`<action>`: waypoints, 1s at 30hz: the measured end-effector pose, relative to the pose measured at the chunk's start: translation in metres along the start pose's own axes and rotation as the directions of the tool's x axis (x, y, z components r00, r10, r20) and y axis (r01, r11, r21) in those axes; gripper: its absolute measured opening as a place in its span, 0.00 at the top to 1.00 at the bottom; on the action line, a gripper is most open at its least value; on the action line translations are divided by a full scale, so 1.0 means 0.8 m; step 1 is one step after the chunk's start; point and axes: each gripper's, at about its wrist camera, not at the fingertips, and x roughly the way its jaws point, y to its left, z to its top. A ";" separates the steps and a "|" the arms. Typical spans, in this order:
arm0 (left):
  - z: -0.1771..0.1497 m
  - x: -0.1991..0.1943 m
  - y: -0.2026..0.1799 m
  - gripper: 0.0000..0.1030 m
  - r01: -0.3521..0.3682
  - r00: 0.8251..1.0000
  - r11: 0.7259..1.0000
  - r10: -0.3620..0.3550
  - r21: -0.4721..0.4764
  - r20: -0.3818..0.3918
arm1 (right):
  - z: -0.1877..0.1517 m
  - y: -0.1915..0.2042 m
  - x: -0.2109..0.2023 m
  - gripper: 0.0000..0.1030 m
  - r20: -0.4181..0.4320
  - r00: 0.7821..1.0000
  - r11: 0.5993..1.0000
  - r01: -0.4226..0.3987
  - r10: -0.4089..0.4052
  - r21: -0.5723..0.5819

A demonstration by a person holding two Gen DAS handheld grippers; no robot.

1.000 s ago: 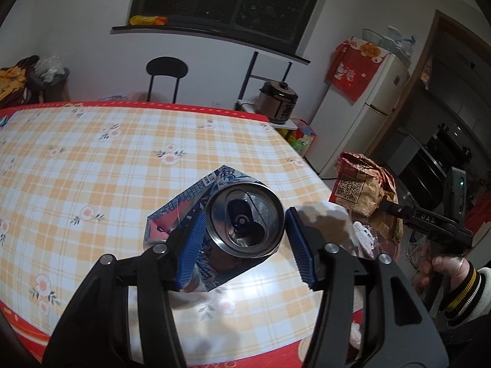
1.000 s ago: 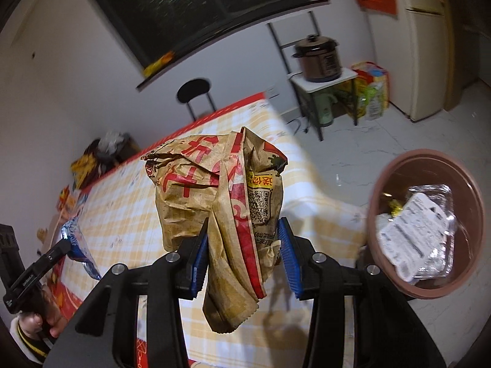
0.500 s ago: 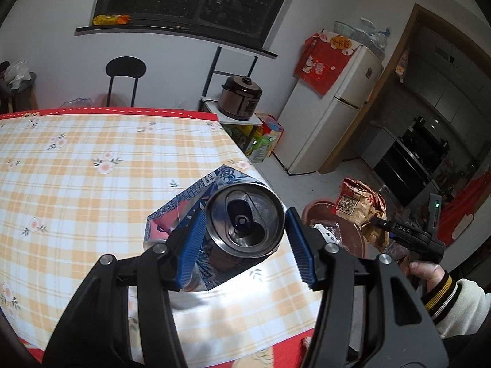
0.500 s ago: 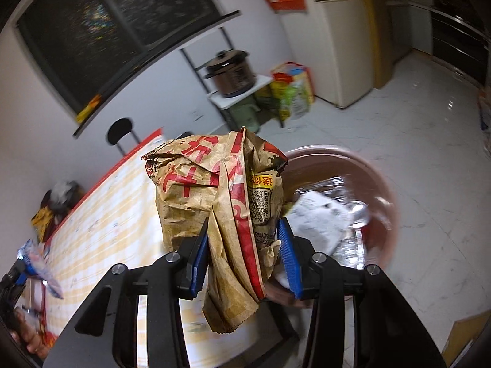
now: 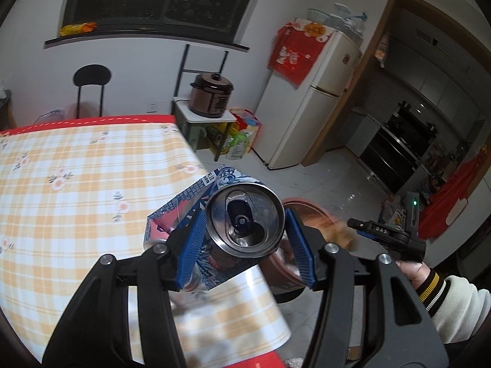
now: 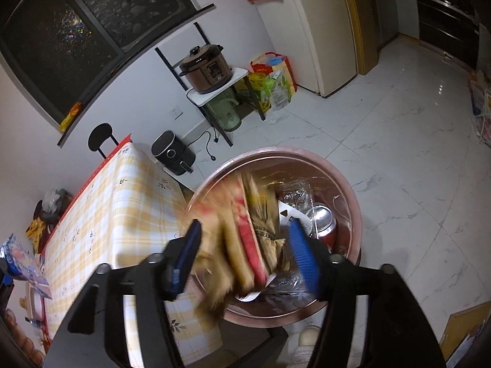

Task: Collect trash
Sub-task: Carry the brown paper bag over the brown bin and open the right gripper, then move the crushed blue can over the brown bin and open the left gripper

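Right wrist view: your right gripper (image 6: 245, 251) is just opening, dropping the limp bag (image 6: 242, 239), while your left gripper (image 5: 244, 234) is pinching the light, dentable can (image 5: 244, 219) by its sides.

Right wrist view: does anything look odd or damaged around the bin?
Nothing spilled. The brown snack bag is a motion blur dropping between the right gripper, whose fingers have just been opening, into the round bin. The can in the left gripper is crushed.

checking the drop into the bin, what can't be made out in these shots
- Snack bag, right wrist view: motion-blurred between the just-opened jaws, print unreadable.
- Bin, left wrist view: mostly hidden behind the can and jaws.
- Bin contents, right wrist view: partly covered by the bag.
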 end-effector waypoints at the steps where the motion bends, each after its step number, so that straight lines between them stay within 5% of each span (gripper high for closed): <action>1: 0.001 0.004 -0.006 0.47 0.008 1.000 1.000 -0.008 0.006 -0.003 | 0.005 -0.001 -0.008 0.34 0.018 1.000 1.000 -0.003 0.003 -0.014; 5: 0.005 0.028 -0.039 0.47 0.059 0.998 0.998 -0.058 0.034 -0.022 | 0.019 0.000 -0.038 0.18 0.069 0.998 0.999 -0.002 0.005 -0.043; 11: 0.018 0.070 -0.086 0.47 0.149 0.987 0.987 -0.146 0.062 -0.063 | 0.030 -0.017 -0.086 0.07 0.128 0.992 0.998 0.003 0.004 -0.055; 28: 0.015 0.220 -0.209 0.46 0.330 0.921 0.929 -0.278 0.165 -0.275 | 0.006 -0.133 -0.159 0.06 0.186 0.975 0.986 0.102 -0.126 0.134; 30: 0.018 0.237 -0.220 0.38 0.348 0.910 0.920 -0.286 0.179 -0.298 | 0.004 -0.138 -0.161 0.06 0.187 0.973 0.983 0.109 -0.136 0.146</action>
